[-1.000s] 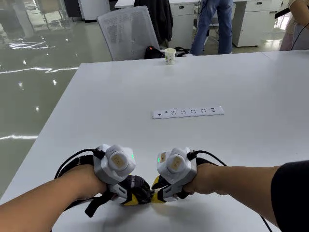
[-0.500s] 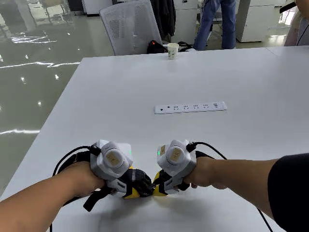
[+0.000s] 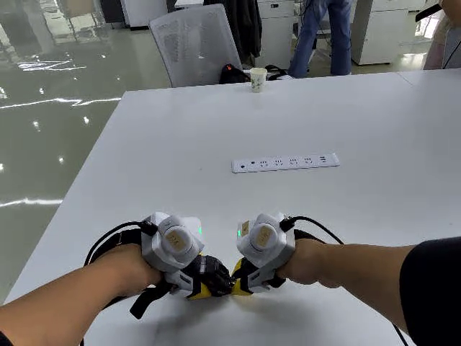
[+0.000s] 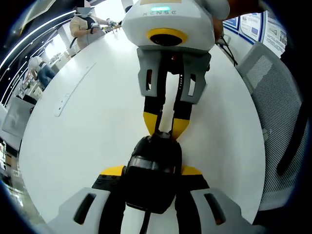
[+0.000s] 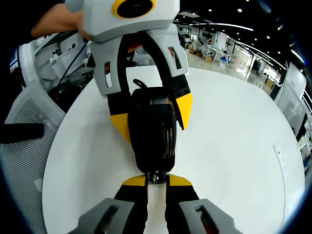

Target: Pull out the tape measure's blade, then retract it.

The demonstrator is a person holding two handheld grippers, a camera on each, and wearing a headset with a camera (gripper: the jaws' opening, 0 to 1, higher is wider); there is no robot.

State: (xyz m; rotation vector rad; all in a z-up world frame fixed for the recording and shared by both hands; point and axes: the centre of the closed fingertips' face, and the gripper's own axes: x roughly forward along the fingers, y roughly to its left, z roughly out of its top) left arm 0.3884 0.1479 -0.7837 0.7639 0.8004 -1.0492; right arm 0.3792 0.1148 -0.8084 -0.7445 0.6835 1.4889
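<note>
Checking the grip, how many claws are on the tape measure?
2. The left claw clamps the tape measure at its body; the right claw pinches its front end.

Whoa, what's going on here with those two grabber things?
A person at a white table holds a gripper in each hand. The left gripper has its jaws shut around the case of a black tape measure. The right gripper pinches the blade tip right at the case's mouth. No blade is drawn out yet.
</note>
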